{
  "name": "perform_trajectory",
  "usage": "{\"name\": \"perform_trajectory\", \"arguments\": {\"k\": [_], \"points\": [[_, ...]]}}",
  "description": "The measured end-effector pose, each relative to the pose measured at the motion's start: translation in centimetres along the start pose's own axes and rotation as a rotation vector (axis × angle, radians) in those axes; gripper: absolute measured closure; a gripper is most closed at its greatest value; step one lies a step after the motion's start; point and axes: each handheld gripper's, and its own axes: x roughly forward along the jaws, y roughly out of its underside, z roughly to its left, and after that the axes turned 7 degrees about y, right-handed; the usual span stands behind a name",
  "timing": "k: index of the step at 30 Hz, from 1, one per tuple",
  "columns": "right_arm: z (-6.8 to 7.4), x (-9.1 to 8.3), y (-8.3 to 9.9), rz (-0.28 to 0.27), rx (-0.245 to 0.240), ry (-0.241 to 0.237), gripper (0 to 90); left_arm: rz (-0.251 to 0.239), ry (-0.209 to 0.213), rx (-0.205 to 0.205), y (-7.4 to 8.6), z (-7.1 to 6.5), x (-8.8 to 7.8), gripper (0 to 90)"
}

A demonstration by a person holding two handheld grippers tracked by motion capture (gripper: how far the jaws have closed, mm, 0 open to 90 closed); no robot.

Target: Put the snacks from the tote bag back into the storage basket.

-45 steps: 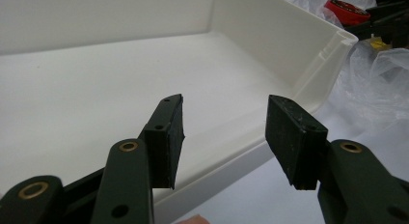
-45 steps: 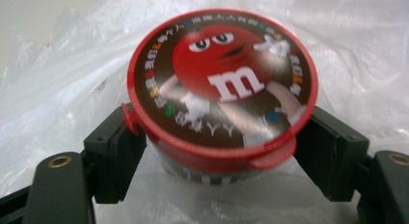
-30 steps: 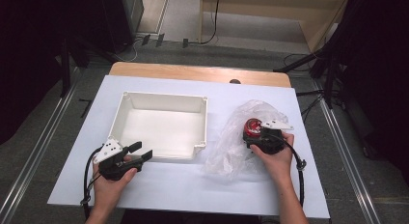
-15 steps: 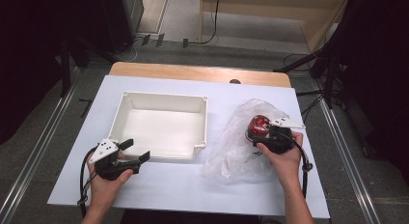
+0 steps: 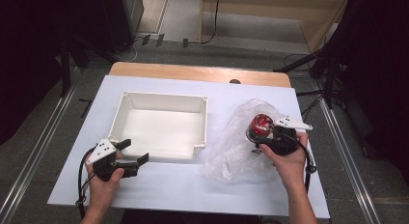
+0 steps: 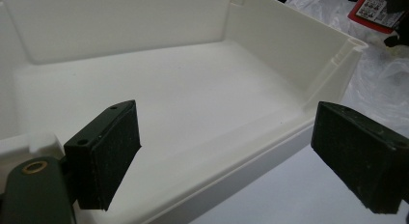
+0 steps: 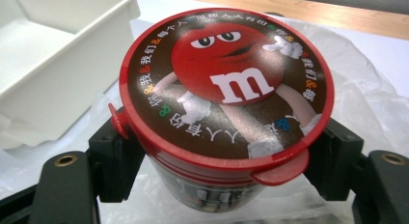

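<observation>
Clearly the right claw [image 5: 263,135] was clamped on the round candy tub with a red cartoon lid [image 7: 226,89], one black jaw pressing each side just under the lid's rim, as the right gripper view showed. That tub sat held above the crumpled clear plastic bag [image 5: 231,147], which lay on the right half of the white surface [image 5: 193,190], near its right edge. Just left of the bag stood the empty rectangular white plastic tray [image 5: 161,127]; the bag's edge lay close to the tray's right wall, whether touching I could not tell. The left claw [image 5: 131,151] hovered at the tray's near-left corner, its jaws having just been opening, spread wide with nothing gripped; the tray's near rim ran between them in the left gripper view. Bare surface remained along the near edge, between the two hands, and behind the tray.
</observation>
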Motion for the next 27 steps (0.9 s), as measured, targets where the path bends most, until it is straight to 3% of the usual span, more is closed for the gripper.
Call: {"name": "perform_trajectory", "arguments": {"k": [14,27], "points": [[1.8,-0.7,-1.5,-0.021,-0.013,-0.026,25.9,0.004,-0.011,0.017,0.1,0.1,-0.1,10.5],[3.3,-0.8,-2.2,-0.028,-0.021,-0.042,25.9,-0.004,0.005,0.047,-0.1,-0.4,-0.2,10.5]]}}
